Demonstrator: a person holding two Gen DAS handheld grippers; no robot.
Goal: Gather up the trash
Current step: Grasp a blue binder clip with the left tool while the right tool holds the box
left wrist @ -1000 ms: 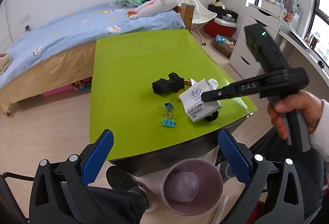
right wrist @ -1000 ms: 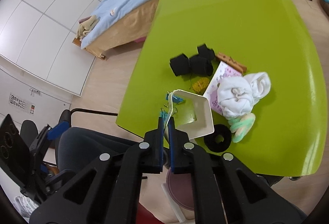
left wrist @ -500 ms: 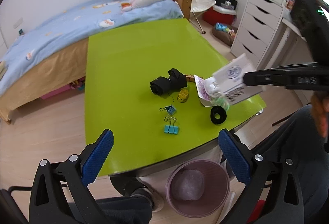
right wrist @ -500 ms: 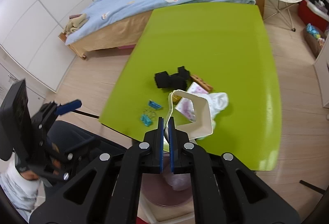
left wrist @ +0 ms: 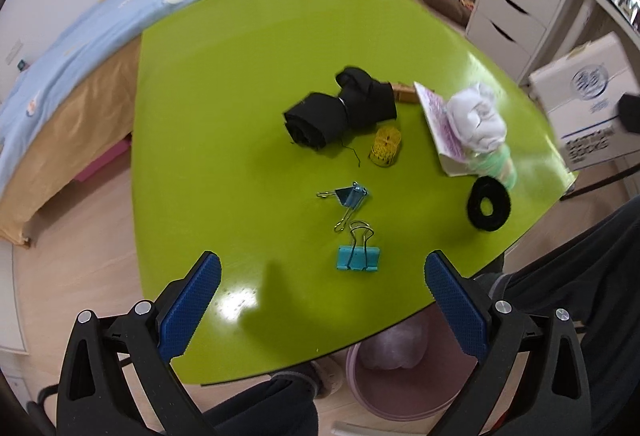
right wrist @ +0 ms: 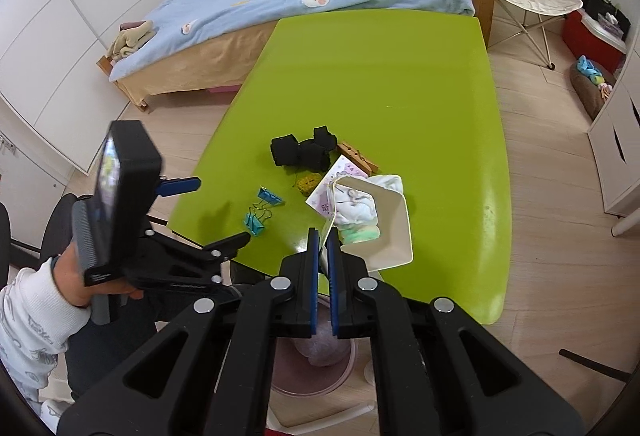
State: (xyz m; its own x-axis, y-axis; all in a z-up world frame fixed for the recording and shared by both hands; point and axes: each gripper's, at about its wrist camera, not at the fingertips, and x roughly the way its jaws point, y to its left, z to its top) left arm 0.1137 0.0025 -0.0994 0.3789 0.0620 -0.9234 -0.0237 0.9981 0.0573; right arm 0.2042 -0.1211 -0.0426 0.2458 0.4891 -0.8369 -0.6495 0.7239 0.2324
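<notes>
White box (right wrist: 384,228) interior visible only from right wrist; printed side (left wrist: 588,115) from left.

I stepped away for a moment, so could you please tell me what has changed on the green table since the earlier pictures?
The right tongs, shut on the white box, have lifted it off the green table and carried it to the near edge, above the pink bin. The left tongs, open and empty, have come down towards the binder clips. The other clutter stayed put.
</notes>
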